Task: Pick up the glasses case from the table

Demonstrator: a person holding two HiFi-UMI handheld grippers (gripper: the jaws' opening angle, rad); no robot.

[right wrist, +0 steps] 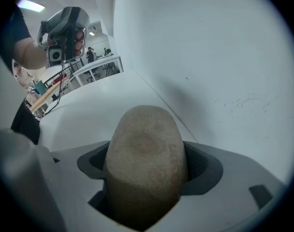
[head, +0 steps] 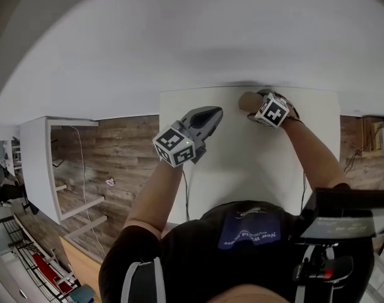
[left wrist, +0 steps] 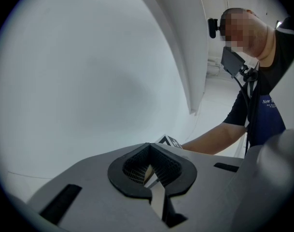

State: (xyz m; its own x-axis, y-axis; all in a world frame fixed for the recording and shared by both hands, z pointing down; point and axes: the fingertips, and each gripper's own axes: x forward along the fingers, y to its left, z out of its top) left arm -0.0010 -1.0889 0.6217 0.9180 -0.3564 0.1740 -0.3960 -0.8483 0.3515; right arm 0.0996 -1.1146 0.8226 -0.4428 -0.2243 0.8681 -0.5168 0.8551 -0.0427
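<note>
The glasses case [right wrist: 146,153] is a tan, rounded, felt-like case, and my right gripper [right wrist: 147,178] is shut on it, one jaw on each side. In the head view the case [head: 246,100] pokes out of the right gripper [head: 256,101] at the far edge of the white table [head: 242,169], close to the wall. My left gripper [head: 212,114] hovers over the table's left part with its jaws shut and nothing between them. In the left gripper view the left gripper [left wrist: 151,178] points at the white wall, and its pads touch at the tips.
A white wall [head: 198,36] rises directly behind the table. A wooden floor [head: 122,150] and a white shelf unit [head: 40,163] lie to the left. The person's arms and dark shirt [head: 242,238] fill the near side. A cable [head: 186,197] hangs at the table's front.
</note>
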